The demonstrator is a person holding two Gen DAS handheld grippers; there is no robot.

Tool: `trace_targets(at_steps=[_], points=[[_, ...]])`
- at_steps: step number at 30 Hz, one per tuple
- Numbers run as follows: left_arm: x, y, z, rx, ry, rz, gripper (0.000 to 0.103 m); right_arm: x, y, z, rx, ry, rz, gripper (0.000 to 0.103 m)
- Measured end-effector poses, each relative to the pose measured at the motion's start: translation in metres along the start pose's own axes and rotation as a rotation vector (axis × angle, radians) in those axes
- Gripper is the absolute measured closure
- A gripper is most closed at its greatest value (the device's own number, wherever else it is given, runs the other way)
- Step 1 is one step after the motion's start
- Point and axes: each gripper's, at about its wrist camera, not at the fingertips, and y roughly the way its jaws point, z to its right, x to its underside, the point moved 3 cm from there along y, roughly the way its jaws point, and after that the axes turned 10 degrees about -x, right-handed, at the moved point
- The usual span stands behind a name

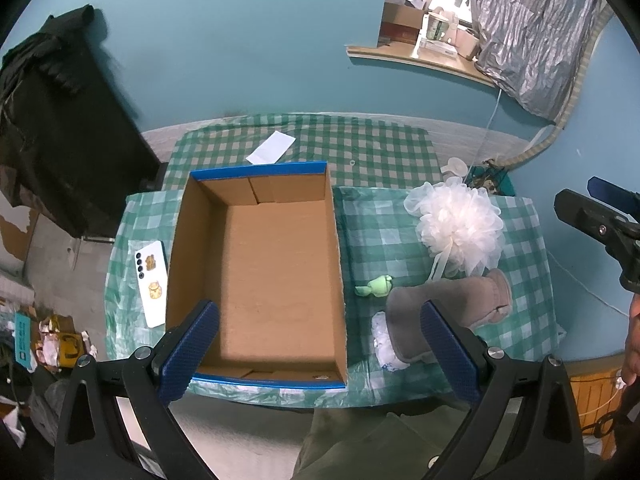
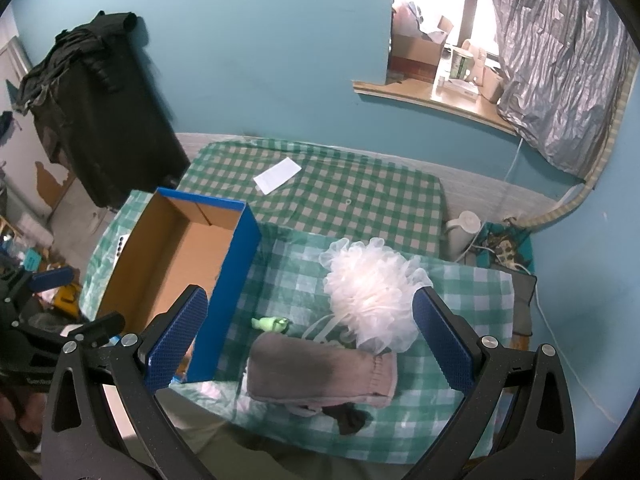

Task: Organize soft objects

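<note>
Lying beside empty cardboard box (image 1: 256, 276), frilly white bath pouf (image 2: 372, 288), folded grey cloth (image 2: 320, 376); both tongs wide

The left gripper's finger (image 1: 448, 348) covers part of the grey sock (image 1: 448, 304), and the crumpled white thing (image 1: 384, 342) beneath stays unidentifiable. In the right view the box wall (image 2: 228, 280) hides most of the phone (image 2: 120, 249). The small green toy (image 2: 270, 323) is too tiny to read.
</note>
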Motion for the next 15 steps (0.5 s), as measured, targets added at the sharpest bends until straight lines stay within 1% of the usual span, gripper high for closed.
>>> trace_targets(at_steps=[15], points=[[0.0029,0.0007,0.0019,0.009,0.019,-0.012,0.002,0.0010,0.0005,-0.0001,0.001,0.000,-0.001,0.001]])
